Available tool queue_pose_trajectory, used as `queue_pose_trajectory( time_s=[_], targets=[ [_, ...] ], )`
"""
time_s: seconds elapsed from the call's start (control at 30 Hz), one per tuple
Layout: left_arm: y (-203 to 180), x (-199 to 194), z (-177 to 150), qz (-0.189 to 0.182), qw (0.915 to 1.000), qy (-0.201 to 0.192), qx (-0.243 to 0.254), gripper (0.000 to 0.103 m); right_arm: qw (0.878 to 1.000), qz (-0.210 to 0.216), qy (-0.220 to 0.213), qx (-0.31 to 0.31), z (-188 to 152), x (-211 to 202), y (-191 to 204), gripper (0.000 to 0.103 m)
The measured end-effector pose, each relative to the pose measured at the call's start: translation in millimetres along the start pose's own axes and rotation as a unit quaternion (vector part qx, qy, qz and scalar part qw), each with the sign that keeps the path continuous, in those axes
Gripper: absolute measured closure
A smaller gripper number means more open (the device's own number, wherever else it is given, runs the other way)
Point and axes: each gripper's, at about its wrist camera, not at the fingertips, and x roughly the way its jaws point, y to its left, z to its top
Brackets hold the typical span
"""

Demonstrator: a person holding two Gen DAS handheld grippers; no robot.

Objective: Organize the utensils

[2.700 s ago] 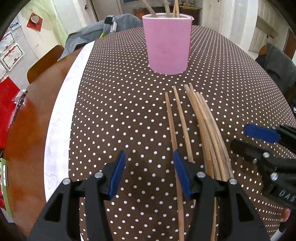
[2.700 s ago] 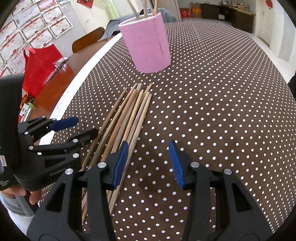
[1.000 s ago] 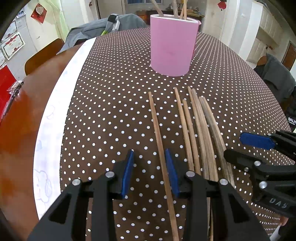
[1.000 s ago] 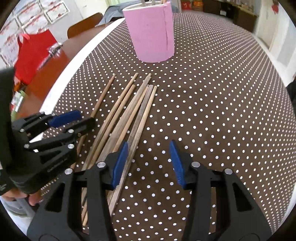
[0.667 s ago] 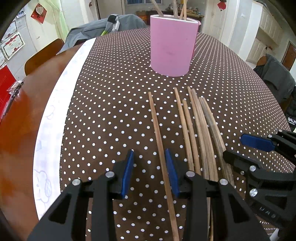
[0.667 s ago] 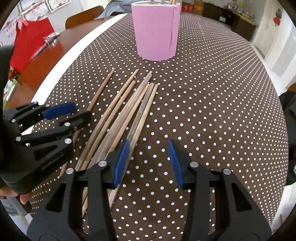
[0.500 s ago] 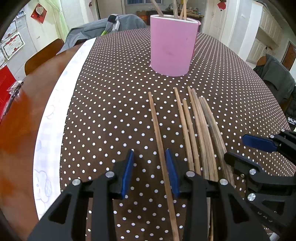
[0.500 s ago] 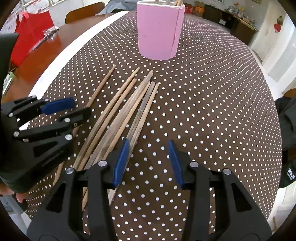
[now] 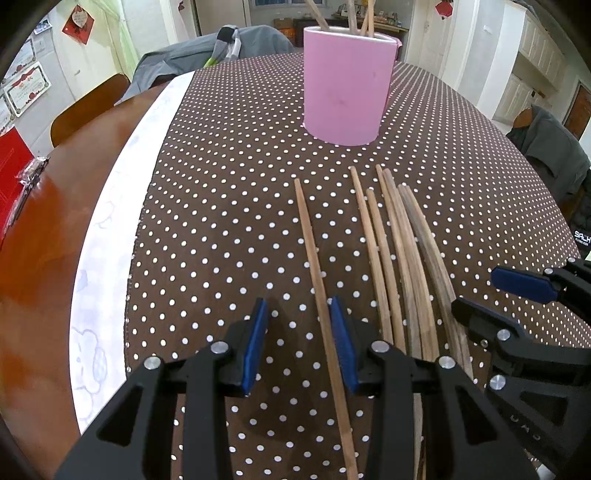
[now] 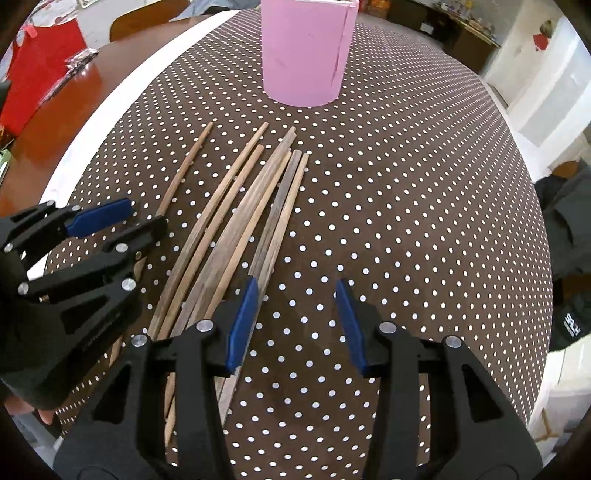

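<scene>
A pink cup stands on the brown dotted tablecloth with several chopsticks upright in it. One wooden chopstick lies apart from the rest and runs between the jaws of my left gripper, close to the right pad. The jaws are open and do not press it. A bundle of several chopsticks lies to its right. My right gripper is open over bare cloth, its left finger at the bundle's right edge.
A white cloth border runs along the bare wooden tabletop on the left. A red bag sits there. Chairs with grey clothing stand around. A person's hand holds the left gripper.
Since the oldest frames my left jaws have narrowed and one chopstick lies apart, left of the bundle. Over the last second my right gripper turned a little; the left stayed still.
</scene>
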Motion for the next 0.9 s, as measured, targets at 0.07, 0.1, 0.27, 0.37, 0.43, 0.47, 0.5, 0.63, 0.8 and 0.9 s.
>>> queue_pose_trajectory(
  time_s=[0.07,0.1,0.27,0.37,0.43,0.47,0.5,0.63,0.8,0.9],
  targets=[
    [0.9,-0.3,-0.4,0.0,1.0,0.0,-0.002,0.067,1.0,-0.004,0.003,0.007,2.3,1.1,1.9,0.059],
    [1.4,-0.5,-1.0,-0.001,1.0,0.0,-0.002,0.067,1.0,-0.005,0.004,0.009,5.3,2.3,5.5,0.059],
    [2.5,-0.7,-3.0,-0.002,1.0,-0.004,-0.004,0.067,1.0,-0.001,0.009,0.027,15.3,5.2,11.1,0.059],
    [2.4,-0.7,-3.3,-0.002,1.0,-0.003,-0.004,0.067,1.0,-0.008,0.017,0.02,21.3,13.2,12.1,0.054],
    [2.8,-0.7,-3.1,-0.004,1.0,-0.002,-0.004,0.067,1.0,-0.001,0.014,0.024,21.8,15.6,9.3,0.054],
    [2.7,-0.3,-2.1,-0.003,1.0,-0.001,-0.004,0.067,1.0,0.0,0.012,0.024,23.4,17.1,9.5,0.054],
    [2.7,0.1,-0.8,-0.003,1.0,0.0,-0.003,0.067,1.0,0.001,0.011,0.023,24.3,18.7,9.8,0.056],
    [2.5,4.4,8.3,-0.005,0.9999,0.014,-0.002,0.069,1.0,0.022,0.012,0.012,22.1,18.0,11.3,0.072],
    [2.9,10.4,22.1,-0.005,0.9991,0.042,0.0,0.089,0.999,0.037,0.021,0.007,30.2,21.6,0.7,0.089],
    [1.7,12.7,26.3,-0.011,0.9986,0.052,0.002,0.097,0.998,0.062,0.025,0.011,32.8,19.1,-18.5,0.093]
  ],
)
